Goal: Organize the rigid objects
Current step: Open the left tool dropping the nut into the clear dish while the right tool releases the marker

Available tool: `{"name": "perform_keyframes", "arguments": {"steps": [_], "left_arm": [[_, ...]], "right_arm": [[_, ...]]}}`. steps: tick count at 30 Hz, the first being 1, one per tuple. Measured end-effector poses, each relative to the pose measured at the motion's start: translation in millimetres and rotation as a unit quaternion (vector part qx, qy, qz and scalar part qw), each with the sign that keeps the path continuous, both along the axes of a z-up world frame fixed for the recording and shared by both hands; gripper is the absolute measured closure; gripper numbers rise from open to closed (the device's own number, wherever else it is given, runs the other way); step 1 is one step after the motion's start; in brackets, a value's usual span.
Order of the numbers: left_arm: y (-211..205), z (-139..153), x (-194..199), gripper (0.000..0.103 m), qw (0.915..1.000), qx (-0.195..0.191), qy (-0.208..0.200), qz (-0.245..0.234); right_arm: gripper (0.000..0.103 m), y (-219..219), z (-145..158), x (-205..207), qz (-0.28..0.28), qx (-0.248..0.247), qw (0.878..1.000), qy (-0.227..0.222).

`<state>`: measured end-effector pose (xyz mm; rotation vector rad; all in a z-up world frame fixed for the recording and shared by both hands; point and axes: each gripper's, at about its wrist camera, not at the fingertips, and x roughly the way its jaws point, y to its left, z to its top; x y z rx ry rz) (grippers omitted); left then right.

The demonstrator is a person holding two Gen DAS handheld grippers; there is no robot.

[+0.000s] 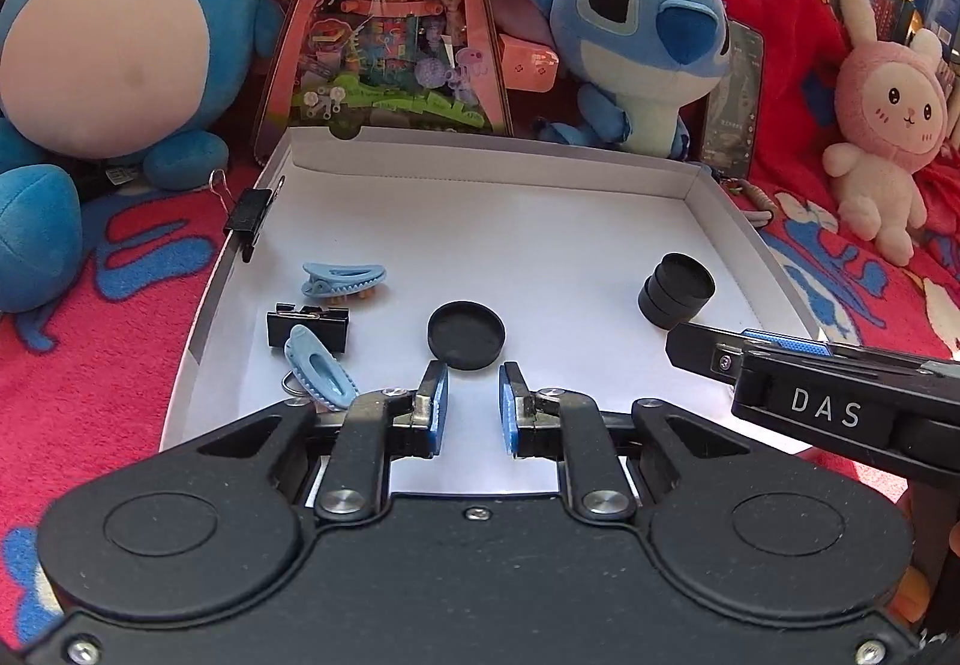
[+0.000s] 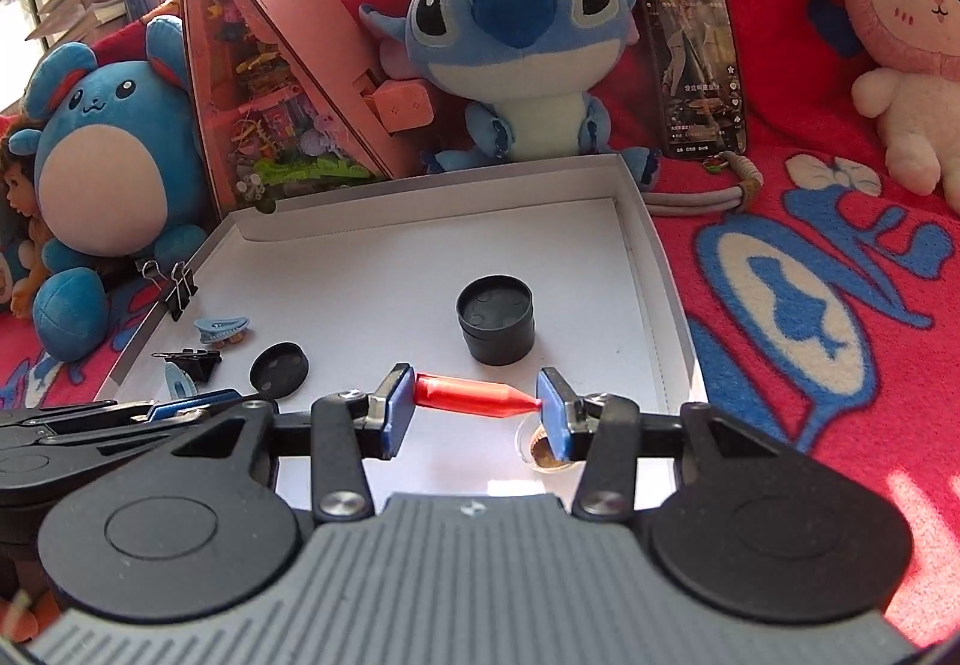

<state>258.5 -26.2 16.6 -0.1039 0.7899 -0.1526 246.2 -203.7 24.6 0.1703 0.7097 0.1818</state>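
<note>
Two grippers work over the white box lid [image 2: 660,269], and all places below are given from that lid. Your right gripper [image 2: 477,401] is nearest its front rim, clenched on a red pointed piece [image 2: 465,392] that spans crosswise between the blue pads, blunt end on the left pad and tip on the right. Just under the right pad, near the lid's front right corner, sits a small clear cup [image 2: 537,452] with something brown inside, partly hidden.

Your left gripper [image 1: 471,401] hovers over the lid's front middle with its jaws parted and nothing between them. Just beyond its fingertips lies a flat black cap [image 1: 466,334] on bare white floor. Toward the lid's left wall lie a blue clip [image 1: 318,371] leaning on a black binder clip [image 1: 309,326], then a second blue hair clip [image 1: 342,281] further in. Another binder clip [image 1: 249,212] is clamped on the left rim itself.

On the lid's right half a stack of black discs [image 2: 495,326] stands apart from the right wall. The far half of the floor is open up to the back wall.

Behind the back wall a blue Stitch plush [image 2: 516,41] sits close to the rim, with a pink triangular toy box [image 2: 270,83] behind the back left corner and a phone [image 2: 693,59] behind the back right one
</note>
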Motion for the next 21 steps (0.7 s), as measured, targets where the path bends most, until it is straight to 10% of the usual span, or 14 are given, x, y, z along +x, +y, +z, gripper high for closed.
{"name": "perform_keyframes", "arguments": {"steps": [21], "left_arm": [[3.4,23.2,-53.5,0.024,0.9973,0.047,-0.054,-0.011]], "right_arm": [[0.024,-4.1,14.5,-40.5,-0.008,-0.001,0.998,-0.056]]}}
